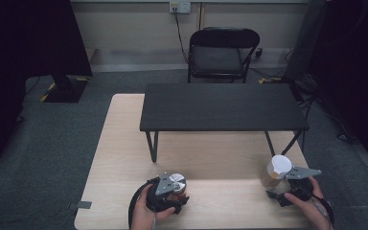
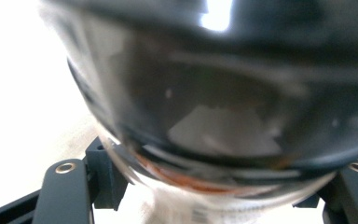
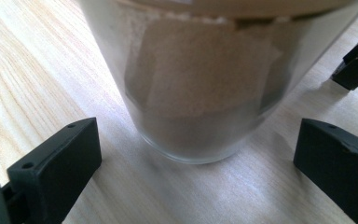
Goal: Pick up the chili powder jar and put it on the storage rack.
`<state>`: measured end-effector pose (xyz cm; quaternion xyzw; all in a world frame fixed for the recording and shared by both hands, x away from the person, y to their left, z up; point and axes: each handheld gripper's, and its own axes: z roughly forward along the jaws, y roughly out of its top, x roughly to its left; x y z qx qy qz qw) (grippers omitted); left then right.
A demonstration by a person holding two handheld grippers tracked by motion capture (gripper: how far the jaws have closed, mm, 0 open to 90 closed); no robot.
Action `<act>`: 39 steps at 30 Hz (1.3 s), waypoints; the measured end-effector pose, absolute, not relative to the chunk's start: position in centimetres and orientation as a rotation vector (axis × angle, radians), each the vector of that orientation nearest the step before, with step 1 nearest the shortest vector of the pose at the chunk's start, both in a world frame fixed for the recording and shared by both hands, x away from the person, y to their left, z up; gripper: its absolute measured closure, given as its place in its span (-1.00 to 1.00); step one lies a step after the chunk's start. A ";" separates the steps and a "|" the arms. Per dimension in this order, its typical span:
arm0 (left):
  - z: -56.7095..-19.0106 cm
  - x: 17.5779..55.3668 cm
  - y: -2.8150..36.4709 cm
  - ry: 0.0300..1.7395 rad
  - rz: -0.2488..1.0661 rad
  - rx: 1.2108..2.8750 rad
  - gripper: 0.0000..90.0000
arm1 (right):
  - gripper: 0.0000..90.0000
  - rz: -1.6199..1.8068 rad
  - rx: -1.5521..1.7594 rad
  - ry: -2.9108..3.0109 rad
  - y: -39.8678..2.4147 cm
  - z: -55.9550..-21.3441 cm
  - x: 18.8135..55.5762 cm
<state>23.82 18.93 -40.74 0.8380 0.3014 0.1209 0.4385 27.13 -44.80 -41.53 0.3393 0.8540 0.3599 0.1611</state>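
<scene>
Near left edge of the wooden table (image 1: pixel 124 143): left gripper (image 1: pixel 175 191) clamped on a small glass jar with a silvery lid (image 1: pixel 177 181); the left gripper view has the dark jar (image 2: pixel 223 93) pressed between both jaws, blurred, seemingly tipped, so its axis cannot be told for certain. Centre, farther back: a low black bench (image 1: pixel 223 108) standing on the table. Right: a glass jar with a white lid (image 1: pixel 277 171), upright, long axis vertical, lid up, brown contents. Right gripper (image 1: pixel 280 189) just behind it, jaws spread wide either side of the base (image 3: pixel 200 93), not touching.
</scene>
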 end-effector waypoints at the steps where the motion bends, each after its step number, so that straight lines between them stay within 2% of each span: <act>1: -40.5 23.9 19.0 0.749 0.297 2.082 -0.32 | -1.00 1.028 0.969 2.438 -44.8 -41.5 27.1; 22: -34.5 25.2 20.1 0.744 0.241 2.077 -0.32 | -1.00 1.027 0.970 2.437 -44.8 -41.5 27.1; 39: -31.0 26.6 19.7 0.721 0.272 2.090 -0.32 | -1.00 1.026 0.969 2.438 -44.8 -41.5 27.1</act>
